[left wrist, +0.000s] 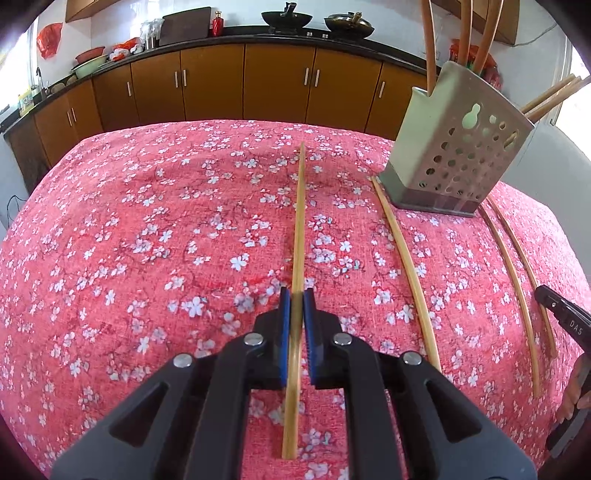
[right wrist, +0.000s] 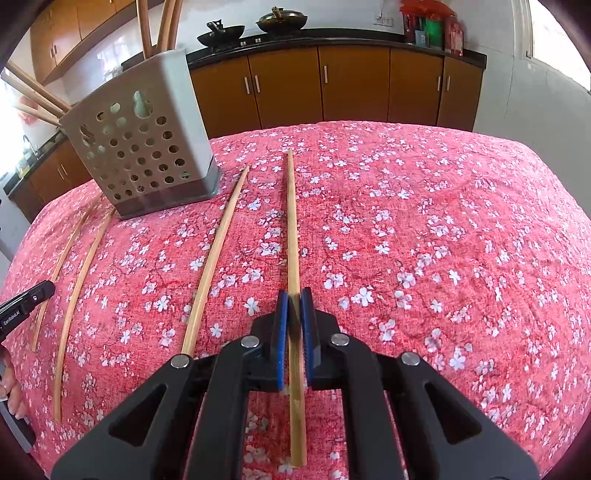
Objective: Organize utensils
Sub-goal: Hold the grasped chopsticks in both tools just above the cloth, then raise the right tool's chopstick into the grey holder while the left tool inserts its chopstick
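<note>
With each gripper's fingers (left wrist: 295,299) (right wrist: 294,297) clenched on a chopstick (left wrist: 300,221) (right wrist: 293,221), I judged level lifts toward the holder (left wrist: 454,155) safest.

holder (left wrist: 454,147) on table (left wrist: 147,221), chopsticks (left wrist: 406,269) alongside

The tall handles (left wrist: 466,33) sticking out of the holder (left wrist: 454,147) are running off the top edge, so no idea what they are. The chopstick (left wrist: 298,229) is blurring out between the left gripper (left wrist: 296,295) pads. Counter stuff is looking too tiny.
</note>
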